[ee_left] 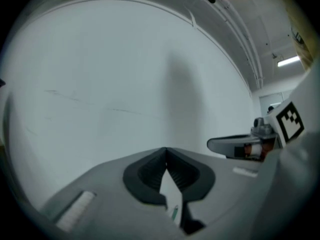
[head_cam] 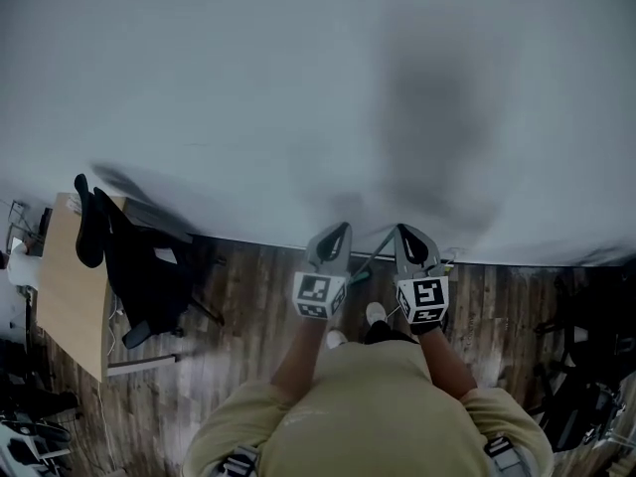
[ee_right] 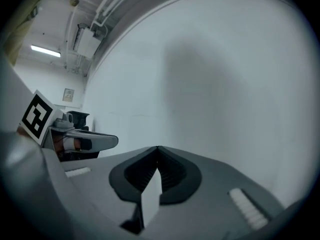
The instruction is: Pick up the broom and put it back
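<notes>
Left gripper [head_cam: 341,230] and right gripper [head_cam: 404,231] are facing the wall [head_cam: 298,87], jaws closed, empty.
We are finding what looks like the broom [head_cam: 373,254] leaning between them, unheld; a poor lean risks it sliding down.

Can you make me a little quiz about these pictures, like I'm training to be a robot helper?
1. True or false: the grey left gripper and the grey right gripper both have their jaws shut.
2. What stands beside the black office chair? A. a light wooden desk B. a red sofa C. a blue fridge
3. Fill in: both grippers point at a plain white ____.
Key: 1 true; 2 A; 3 wall.
</notes>
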Demonstrator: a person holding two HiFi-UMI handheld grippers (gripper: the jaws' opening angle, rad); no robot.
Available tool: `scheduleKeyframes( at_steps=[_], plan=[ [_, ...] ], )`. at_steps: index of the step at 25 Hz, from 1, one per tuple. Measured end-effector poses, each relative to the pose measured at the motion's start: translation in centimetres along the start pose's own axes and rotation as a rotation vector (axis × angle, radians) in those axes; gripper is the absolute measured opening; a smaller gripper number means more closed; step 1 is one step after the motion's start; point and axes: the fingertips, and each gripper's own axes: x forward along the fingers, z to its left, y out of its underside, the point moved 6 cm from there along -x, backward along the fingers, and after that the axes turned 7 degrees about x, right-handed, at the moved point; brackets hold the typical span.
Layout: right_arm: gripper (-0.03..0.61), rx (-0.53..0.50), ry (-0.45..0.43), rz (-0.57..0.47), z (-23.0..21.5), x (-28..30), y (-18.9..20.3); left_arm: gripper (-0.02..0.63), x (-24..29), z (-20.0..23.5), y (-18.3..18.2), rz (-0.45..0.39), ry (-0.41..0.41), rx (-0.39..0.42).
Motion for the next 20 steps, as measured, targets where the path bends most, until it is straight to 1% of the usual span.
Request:
scheduleKeyframes(
  at_steps=[2,6,12,15,18,20],
  plan=[
    [0.005,-0.019,-0.008,-0.019,0.5,-0.1,-0.7,0.002,-0.4,-0.2,-0.4,-0.016,-0.008,0.001],
    [0.005,0.002,-0.031,-0.035,0.5,0.4,-1.2,0.002,-0.3,-0.5,-0.7,-0.032,-0.017,0.015],
    [0.005,0.006,-0.073,-0.035,0.3,0.9,-1.4,0.003,0.0,-0.9,-1.4,-0.048,-0.029,0.038],
    [0.005,0.004,-0.108,-0.021,0.0,1.7,-1.2,0.002,0.4,-0.8,-1.2,-0.039,-0.066,0.035],
    [0.005,-0.001,-0.162,0.012,0.1,3.0,-0.8,0.002,0.3,-0.3,-0.4,-0.015,-0.115,0.029],
    [0.005,0.000,-0.194,0.033,0.5,3.8,-0.2,0.002,0.0,-0.1,-0.1,0.000,-0.133,0.031]
  ],
)
